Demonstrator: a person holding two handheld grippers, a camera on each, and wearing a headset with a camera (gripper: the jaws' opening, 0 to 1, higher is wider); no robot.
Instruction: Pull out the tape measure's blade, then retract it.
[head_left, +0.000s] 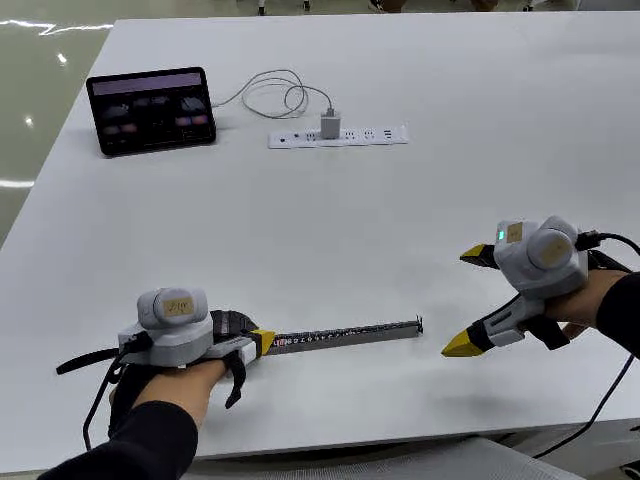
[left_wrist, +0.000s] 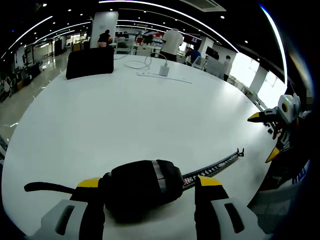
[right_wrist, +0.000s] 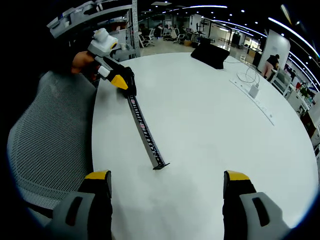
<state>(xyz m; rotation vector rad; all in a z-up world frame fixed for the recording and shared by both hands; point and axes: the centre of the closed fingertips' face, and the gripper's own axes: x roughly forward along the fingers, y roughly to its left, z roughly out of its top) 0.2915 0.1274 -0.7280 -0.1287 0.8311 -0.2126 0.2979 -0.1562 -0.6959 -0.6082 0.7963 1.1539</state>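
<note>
The left tool (head_left: 255, 342) is clamping the black tape measure (head_left: 230, 324) at the near left of the white table (head_left: 350, 230). Its blade (head_left: 345, 335) is lying pulled out flat along the table toward the right. The right tool (head_left: 458, 302) is hovering with jaws spread wide, holding nothing, just beyond the blade's tip

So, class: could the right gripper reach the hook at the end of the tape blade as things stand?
Probably yes. The right gripper is open just beyond the hook, with bare table between them and nothing in the way. The blade lies flat, its case held in the left gripper.
</note>
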